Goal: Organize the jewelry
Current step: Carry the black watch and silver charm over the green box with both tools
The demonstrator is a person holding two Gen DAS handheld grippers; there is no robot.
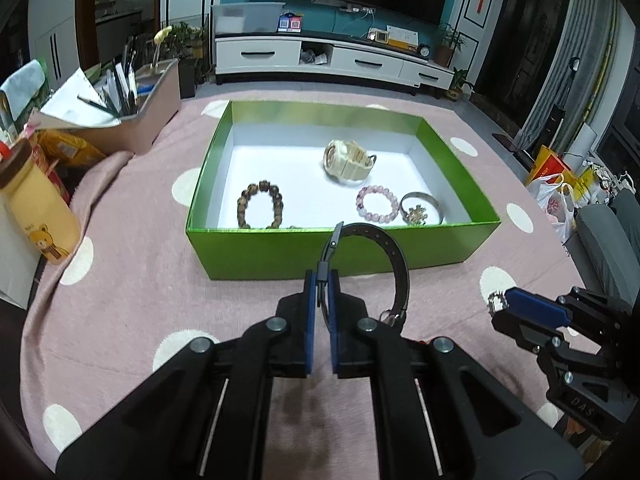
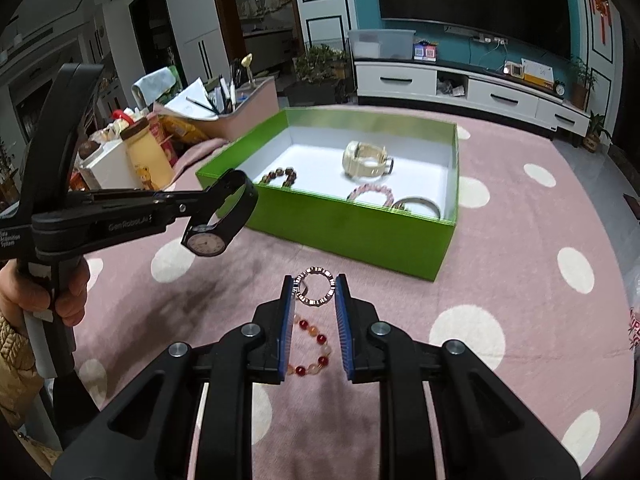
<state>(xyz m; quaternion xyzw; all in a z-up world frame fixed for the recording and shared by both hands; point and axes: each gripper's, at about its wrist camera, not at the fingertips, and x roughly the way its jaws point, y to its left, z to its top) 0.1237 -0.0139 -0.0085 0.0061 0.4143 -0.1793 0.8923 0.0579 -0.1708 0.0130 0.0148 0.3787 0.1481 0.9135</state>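
Note:
My left gripper is shut on the strap of a black wristwatch, held above the pink cloth just in front of the green box. From the right wrist view that watch hangs from the left gripper. My right gripper is shut on a small silver bead bracelet, also seen as the bracelet at the right gripper. A red and orange bead bracelet lies on the cloth below. The box holds a cream watch, brown beads, pink beads and a silver bangle.
A pink polka-dot cloth covers the table. At the left stand a yellow bear bottle, snack packets and a pink organizer with pens and papers. A hand grips the left tool's handle. A TV cabinet stands behind.

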